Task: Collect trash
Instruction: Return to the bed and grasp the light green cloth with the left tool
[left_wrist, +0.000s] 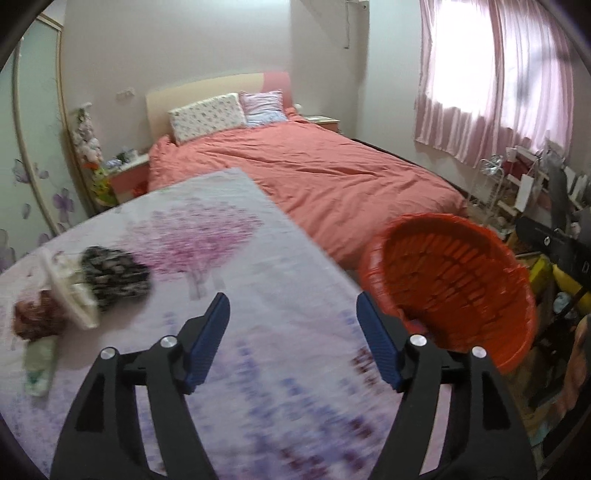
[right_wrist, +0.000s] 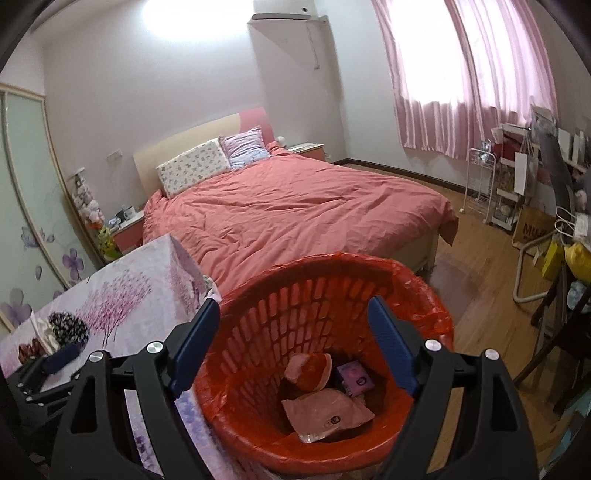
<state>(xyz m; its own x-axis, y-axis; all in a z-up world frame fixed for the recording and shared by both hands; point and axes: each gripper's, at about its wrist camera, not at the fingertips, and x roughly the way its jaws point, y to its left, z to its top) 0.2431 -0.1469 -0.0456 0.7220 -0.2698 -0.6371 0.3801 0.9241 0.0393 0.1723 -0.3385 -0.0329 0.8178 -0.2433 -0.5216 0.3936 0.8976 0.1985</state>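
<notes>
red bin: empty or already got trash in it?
Not empty. The right wrist view looks down into the red bin: a pink wrapper, a purple packet and a reddish piece lie at its bottom.

The fingers (left_wrist: 207, 343) are matt black plastic with ribbed blue rubbery pads and shiny metal pivot pins. Under them the counter (left_wrist: 258, 258) wears a smooth printed cloth. Right of them, the basket (right_wrist: 332, 295) is glossy red slotted plastic, lined with thin crinkly red film. Beyond the fingers, the bedcover (right_wrist: 295, 206) is soft matt cloth, and the floor (right_wrist: 491, 280) looks like satin wood.
</notes>
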